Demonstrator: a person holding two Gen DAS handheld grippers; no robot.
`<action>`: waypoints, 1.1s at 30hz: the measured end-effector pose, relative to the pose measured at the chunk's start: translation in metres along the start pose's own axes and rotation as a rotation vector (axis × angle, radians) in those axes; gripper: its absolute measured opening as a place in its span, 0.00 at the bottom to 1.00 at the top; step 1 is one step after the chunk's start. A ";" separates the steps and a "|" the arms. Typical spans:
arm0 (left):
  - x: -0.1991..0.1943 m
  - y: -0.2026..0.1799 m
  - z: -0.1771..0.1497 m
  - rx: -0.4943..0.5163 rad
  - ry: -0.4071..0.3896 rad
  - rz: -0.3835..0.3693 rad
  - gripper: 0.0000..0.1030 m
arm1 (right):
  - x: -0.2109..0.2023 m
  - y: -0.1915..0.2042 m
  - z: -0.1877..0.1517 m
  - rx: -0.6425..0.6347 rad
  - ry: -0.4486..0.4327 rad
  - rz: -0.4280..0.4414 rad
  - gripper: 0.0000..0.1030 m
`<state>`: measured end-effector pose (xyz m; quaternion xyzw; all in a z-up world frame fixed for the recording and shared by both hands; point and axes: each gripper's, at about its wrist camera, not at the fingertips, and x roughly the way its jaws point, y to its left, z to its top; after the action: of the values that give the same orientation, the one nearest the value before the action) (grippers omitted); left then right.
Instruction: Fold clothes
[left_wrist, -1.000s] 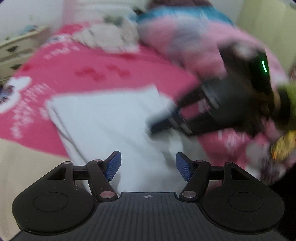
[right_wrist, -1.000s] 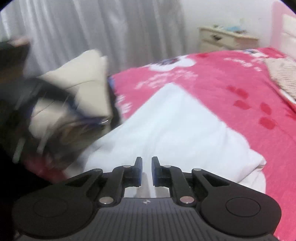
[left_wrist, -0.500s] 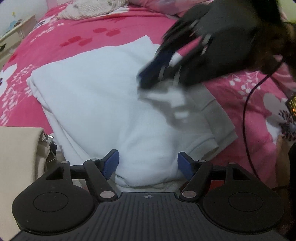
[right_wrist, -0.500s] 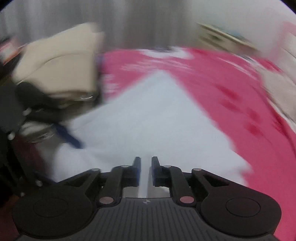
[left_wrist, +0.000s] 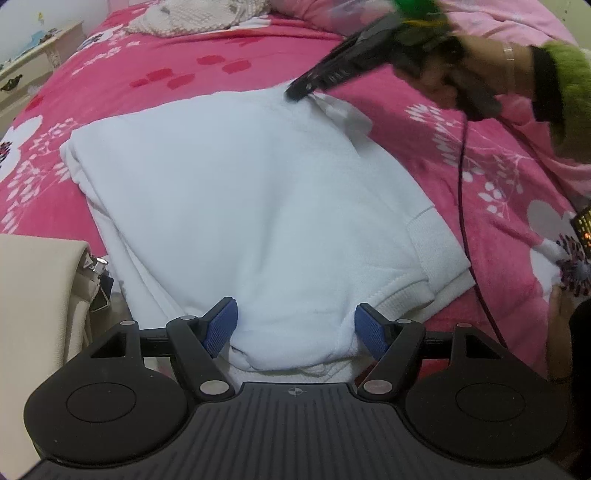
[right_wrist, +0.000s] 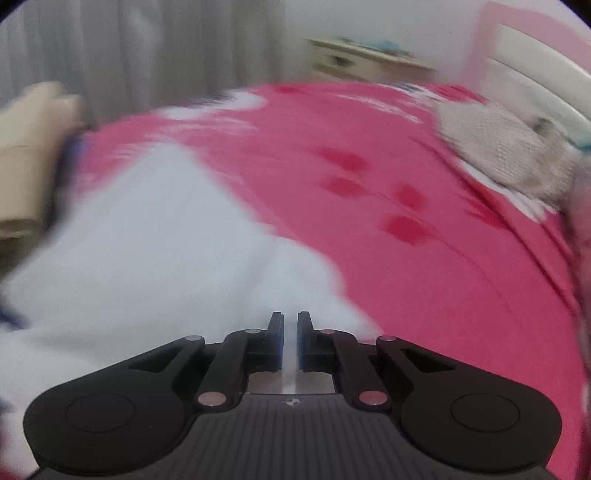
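One white garment (left_wrist: 251, 206) was on the bed, lying on a pink floral bedspread (left_wrist: 155, 70) near the bed's edge. It was folded into a thick, roughly rectangular bundle of several layers, the stacked edges showing along its left side. A ribbed cuff or hem (left_wrist: 436, 251) lay at its right corner, and the near edge bulged into a soft fold. The fabric was plain, without print, and mostly smooth across the top.

Two grippers were counted. The left gripper (left_wrist: 295, 328) stood released, its two blue pads (left_wrist: 221, 325) spread to either side of the near fold, with cloth between them but not visibly pressed. The right gripper (left_wrist: 299, 90) was clenched, its tips at the garment's far corner, where a small peak of cloth rose; in the left wrist view it appeared to pinch that corner. In its own view, which was blurred, the right gripper (right_wrist: 290, 325) showed only a narrow gap over white fabric.

One hand (left_wrist: 461, 70) with a green fuzzy sleeve (left_wrist: 565, 74) held the right gripper. One knitted beige item (left_wrist: 192, 18) lay at the head of the bed. One bedside cabinet (right_wrist: 365, 66) stood beyond. One cream-coloured bag (left_wrist: 37, 295) sat just beside the garment's left edge.
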<state>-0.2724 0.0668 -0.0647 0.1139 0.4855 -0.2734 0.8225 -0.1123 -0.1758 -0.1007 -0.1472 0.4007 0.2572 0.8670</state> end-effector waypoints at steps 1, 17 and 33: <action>-0.001 -0.001 -0.001 -0.002 -0.003 0.003 0.69 | 0.001 -0.025 0.002 0.114 0.008 -0.054 0.06; -0.004 -0.002 -0.008 -0.014 -0.038 0.000 0.69 | -0.016 -0.047 0.003 0.568 0.098 0.171 0.22; -0.005 -0.005 -0.009 -0.039 -0.066 -0.026 0.69 | -0.008 -0.078 -0.024 0.936 -0.035 0.426 0.05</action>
<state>-0.2830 0.0682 -0.0648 0.0822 0.4647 -0.2781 0.8367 -0.0875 -0.2541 -0.1066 0.3459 0.4795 0.2233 0.7749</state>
